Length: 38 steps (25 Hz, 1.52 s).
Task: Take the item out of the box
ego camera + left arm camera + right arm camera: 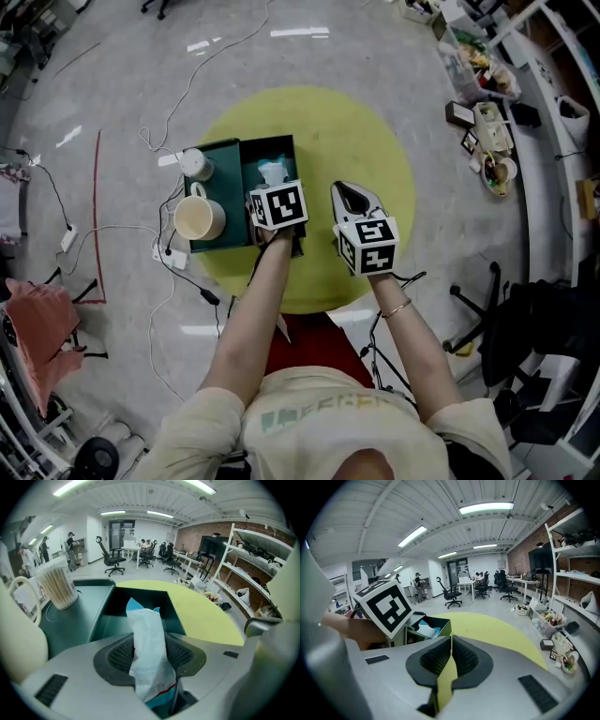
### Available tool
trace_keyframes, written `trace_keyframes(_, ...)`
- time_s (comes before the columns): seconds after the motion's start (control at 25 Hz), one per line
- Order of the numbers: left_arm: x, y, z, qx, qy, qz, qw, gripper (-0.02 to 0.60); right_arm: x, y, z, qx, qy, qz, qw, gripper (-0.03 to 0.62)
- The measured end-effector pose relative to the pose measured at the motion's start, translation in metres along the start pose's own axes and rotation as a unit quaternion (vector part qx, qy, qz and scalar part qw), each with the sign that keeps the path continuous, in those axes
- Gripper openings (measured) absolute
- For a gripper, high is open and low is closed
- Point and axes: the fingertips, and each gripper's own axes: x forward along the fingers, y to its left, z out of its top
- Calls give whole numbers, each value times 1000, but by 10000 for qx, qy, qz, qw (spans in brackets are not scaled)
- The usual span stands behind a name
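Note:
A dark green box (246, 156) stands open on the round yellow table (366, 131), its lid (217, 150) laid flat to the left. A white and blue plastic packet (149, 644) sticks up out of the box (140, 609). My left gripper (151, 657) is over the box and its pads press the packet from both sides. In the head view the packet (273, 172) shows just beyond the left gripper (276, 192). My right gripper (350, 192) hovers over the bare table to the right of the box, shut with nothing between its pads (464, 656).
A cream mug (199, 217) and a clear tub of cotton swabs (195, 163) stand on the lid. Cables and a power strip (171, 255) lie on the floor at the left. Shelves with clutter (487, 103) run along the right, beside office chairs.

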Motion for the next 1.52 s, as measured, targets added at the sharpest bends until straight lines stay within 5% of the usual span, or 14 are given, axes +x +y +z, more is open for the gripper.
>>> trace_keyframes(0.64, -43, -6, 17, 156, -486, -383, 9980, 204, -28, 19, 15, 6, -246, -196, 9995, 37)
trace_keyframes(1.52, -116, -31, 23, 1213, -1191, -1088, 9794, 202, -82, 45, 19, 119, -621, -648, 9959, 37)
